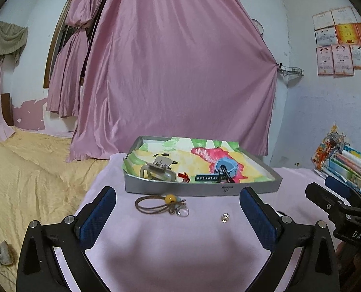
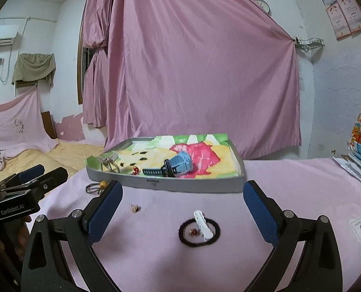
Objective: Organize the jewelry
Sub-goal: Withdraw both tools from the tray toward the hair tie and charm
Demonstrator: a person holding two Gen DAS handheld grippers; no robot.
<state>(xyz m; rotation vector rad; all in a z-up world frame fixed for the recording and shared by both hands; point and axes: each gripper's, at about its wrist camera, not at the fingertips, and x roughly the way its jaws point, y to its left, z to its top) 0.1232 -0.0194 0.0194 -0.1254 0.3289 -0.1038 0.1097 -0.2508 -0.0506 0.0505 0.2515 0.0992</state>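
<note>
**A:** So where's everything sitting? The grey tray (image 1: 199,189) is on the pink-covered table (image 1: 170,243), long side running left-right, front wall facing the cameras. Inside: a beige hair claw (image 1: 157,171) at the left end, a tiny red piece (image 1: 184,177), and a blue watch (image 2: 178,164) whose dark strap stretches leftward along the front wall.

**B:** And in front of the tray, the brown cord with the yellow bead (image 1: 161,203) lies lengthwise left-right, just off the front wall. A small metal charm (image 1: 225,217) sits alone to its right. Nearer the right side, a black hair tie (image 2: 199,231) lies flat with a white clip (image 2: 203,223) across it (long axis pointing away from the camera, slightly tilted) and a little red earring (image 2: 194,231) inside the ring.

**A:** Grippers?

**B:** Left hand-held gripper (image 1: 178,215) spread wide, nothing in it. Right hand-held gripper (image 2: 182,213) also wide and empty, with the hair tie pile between its fingers, untouched. Plenty of bare cloth around both.
</note>
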